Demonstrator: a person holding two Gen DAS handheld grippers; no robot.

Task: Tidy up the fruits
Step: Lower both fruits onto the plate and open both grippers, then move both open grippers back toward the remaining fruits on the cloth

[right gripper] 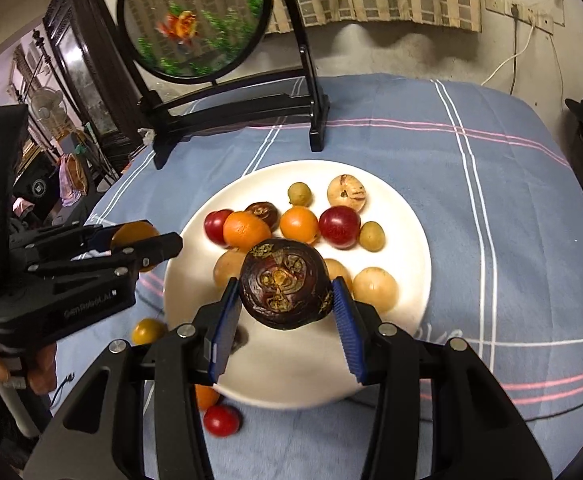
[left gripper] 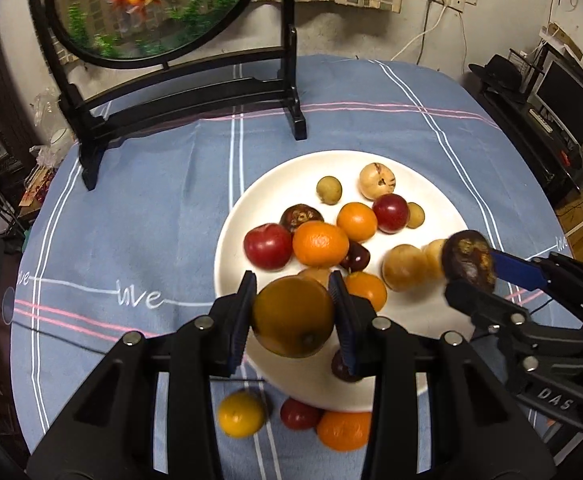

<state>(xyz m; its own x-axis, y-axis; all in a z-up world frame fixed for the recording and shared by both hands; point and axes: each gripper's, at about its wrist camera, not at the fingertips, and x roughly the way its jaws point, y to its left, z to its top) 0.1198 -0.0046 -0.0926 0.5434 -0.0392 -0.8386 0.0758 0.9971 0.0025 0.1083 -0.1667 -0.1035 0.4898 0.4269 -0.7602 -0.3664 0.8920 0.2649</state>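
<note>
Left wrist view: left gripper (left gripper: 293, 314) jaws narrowed onto a dull orange fruit (left gripper: 291, 316), pads touching both sides, held above the near rim of the white plate (left gripper: 235, 248). Right gripper (left gripper: 469, 276) comes in from the right, clamped on a dark purple fruit (left gripper: 468, 261) over the plate's right edge. Plate sits on a blue striped tablecloth (left gripper: 131, 220) and holds red, orange, tan and small green fruits. Three fruits lie off the plate on the cloth near its front edge: yellow (left gripper: 240, 414), red (left gripper: 299, 414), orange (left gripper: 343, 430). Black-framed round goldfish screen (left gripper: 151, 12) stands behind. Right wrist view: right gripper (right gripper: 285, 304) pads press the dark purple fruit (right gripper: 285, 284) above the plate (right gripper: 407, 240); left gripper (right gripper: 139, 246) sits at left, a hand (right gripper: 39, 364) on its handle.
</note>
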